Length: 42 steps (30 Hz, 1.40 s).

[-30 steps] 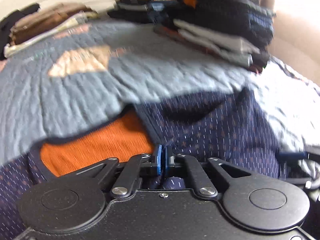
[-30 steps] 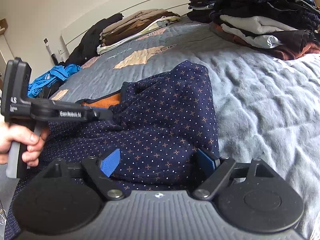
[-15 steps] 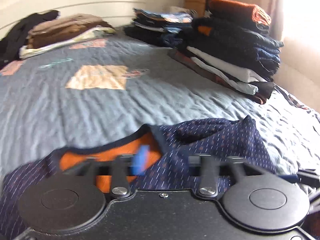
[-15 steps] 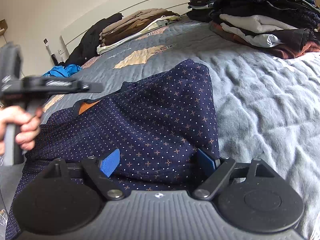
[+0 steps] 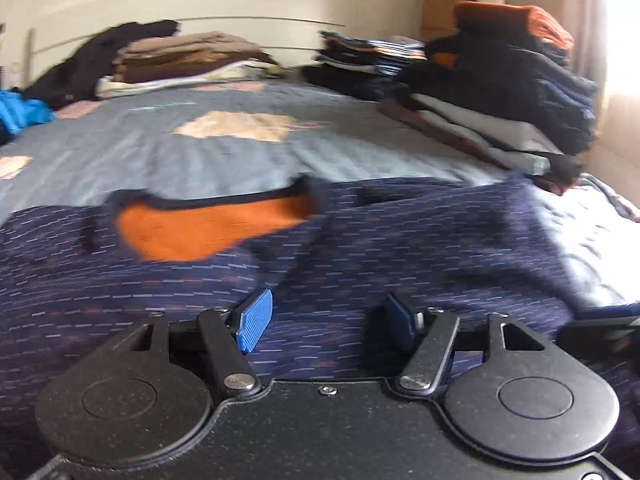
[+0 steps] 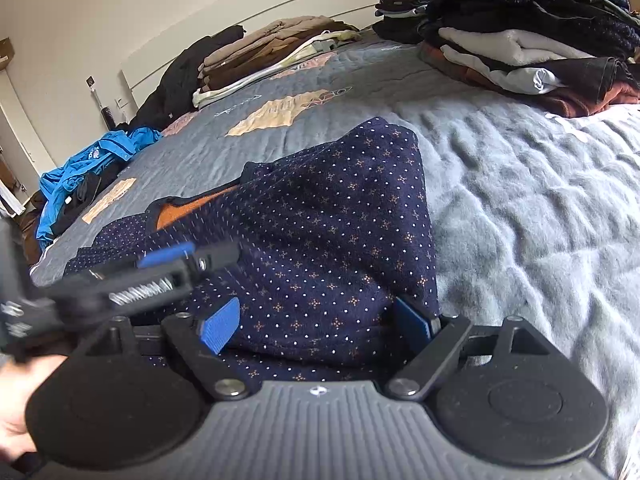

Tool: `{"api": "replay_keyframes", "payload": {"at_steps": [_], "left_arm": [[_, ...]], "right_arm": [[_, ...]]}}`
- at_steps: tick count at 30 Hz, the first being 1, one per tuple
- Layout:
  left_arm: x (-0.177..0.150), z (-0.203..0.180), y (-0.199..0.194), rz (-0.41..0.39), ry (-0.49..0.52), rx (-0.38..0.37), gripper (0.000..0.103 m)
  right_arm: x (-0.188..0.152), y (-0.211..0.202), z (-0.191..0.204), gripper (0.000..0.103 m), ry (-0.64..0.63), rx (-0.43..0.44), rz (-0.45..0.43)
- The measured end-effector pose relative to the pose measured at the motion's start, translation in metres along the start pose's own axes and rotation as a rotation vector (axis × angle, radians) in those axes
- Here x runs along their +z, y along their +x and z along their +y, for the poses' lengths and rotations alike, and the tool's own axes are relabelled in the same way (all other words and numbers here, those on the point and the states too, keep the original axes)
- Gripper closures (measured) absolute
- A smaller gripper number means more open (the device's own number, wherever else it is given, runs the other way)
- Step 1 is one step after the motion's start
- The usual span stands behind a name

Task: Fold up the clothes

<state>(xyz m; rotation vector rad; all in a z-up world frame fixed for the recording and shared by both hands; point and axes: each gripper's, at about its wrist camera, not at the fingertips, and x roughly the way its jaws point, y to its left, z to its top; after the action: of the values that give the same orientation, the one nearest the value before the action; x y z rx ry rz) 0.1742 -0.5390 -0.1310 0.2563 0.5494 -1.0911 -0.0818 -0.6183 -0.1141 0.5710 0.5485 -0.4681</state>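
Your left gripper (image 5: 326,322) has just been opening, pads apart over the navy dotted sweater (image 6: 320,240); your right gripper (image 6: 320,326) is waiting wide, the folded corner lying between its pads.

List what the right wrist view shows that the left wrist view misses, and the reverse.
Only the right wrist view: the left gripper from the side over the navy garment, a hand, and a wall socket.

Only the left wrist view: the orange garment topping the tall stack, and a bright window.

Both: the navy garment with its orange lining, the grey bedspread, the brown pile, and blue clothing.
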Motion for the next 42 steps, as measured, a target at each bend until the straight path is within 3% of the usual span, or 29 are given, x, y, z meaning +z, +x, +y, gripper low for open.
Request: {"api": "replay_keyframes", "payload": {"at_steps": [5, 7, 10, 13, 15, 16, 20, 24, 28, 36, 38, 41, 42], "left_arm": [[-0.003, 0.046, -0.018, 0.010, 0.018, 0.215, 0.040], [-0.003, 0.070, -0.026, 0.021, -0.013, 0.261, 0.040], [-0.004, 0.093, -0.037, 0.024, 0.038, 0.364, 0.038], [-0.003, 0.117, -0.049, 0.016, -0.005, 0.448, 0.024], [0.001, 0.125, -0.063, -0.020, -0.081, 0.466, 0.025], [0.003, 0.124, -0.071, -0.042, -0.106, 0.446, 0.027], [0.011, 0.092, -0.092, -0.066, -0.138, 0.171, 0.027], [0.007, 0.049, -0.082, -0.002, -0.019, 0.053, 0.026], [-0.008, 0.064, -0.069, 0.135, -0.057, 0.062, 0.026], [-0.008, 0.147, -0.138, 0.062, -0.207, 0.150, 0.029], [-0.007, 0.168, -0.145, 0.061, -0.238, 0.174, 0.042], [-0.001, 0.180, -0.135, 0.067, -0.265, 0.125, 0.061], [0.000, 0.180, -0.131, 0.072, -0.249, 0.112, 0.062]], "right_arm": [[0.000, 0.001, -0.001, 0.019, -0.003, 0.006, 0.002], [0.000, 0.000, -0.002, 0.019, -0.002, 0.008, 0.002], [0.001, 0.000, -0.002, 0.019, 0.000, 0.011, 0.003], [0.001, 0.000, -0.003, 0.019, 0.002, 0.013, 0.004], [0.002, 0.000, -0.004, 0.019, 0.007, 0.013, 0.004], [0.002, 0.000, -0.004, 0.019, 0.010, 0.013, 0.004], [0.001, 0.000, -0.003, 0.019, 0.013, 0.012, 0.003], [0.000, -0.001, -0.002, 0.019, 0.010, 0.009, 0.003], [0.001, -0.001, -0.003, 0.019, 0.011, 0.012, 0.004], [0.001, -0.001, -0.004, 0.019, 0.016, 0.016, 0.006], [0.001, -0.001, -0.004, 0.019, 0.017, 0.015, 0.006], [0.001, -0.001, -0.003, 0.019, 0.014, 0.011, 0.006], [0.000, -0.001, -0.003, 0.019, 0.011, 0.009, 0.006]]}}
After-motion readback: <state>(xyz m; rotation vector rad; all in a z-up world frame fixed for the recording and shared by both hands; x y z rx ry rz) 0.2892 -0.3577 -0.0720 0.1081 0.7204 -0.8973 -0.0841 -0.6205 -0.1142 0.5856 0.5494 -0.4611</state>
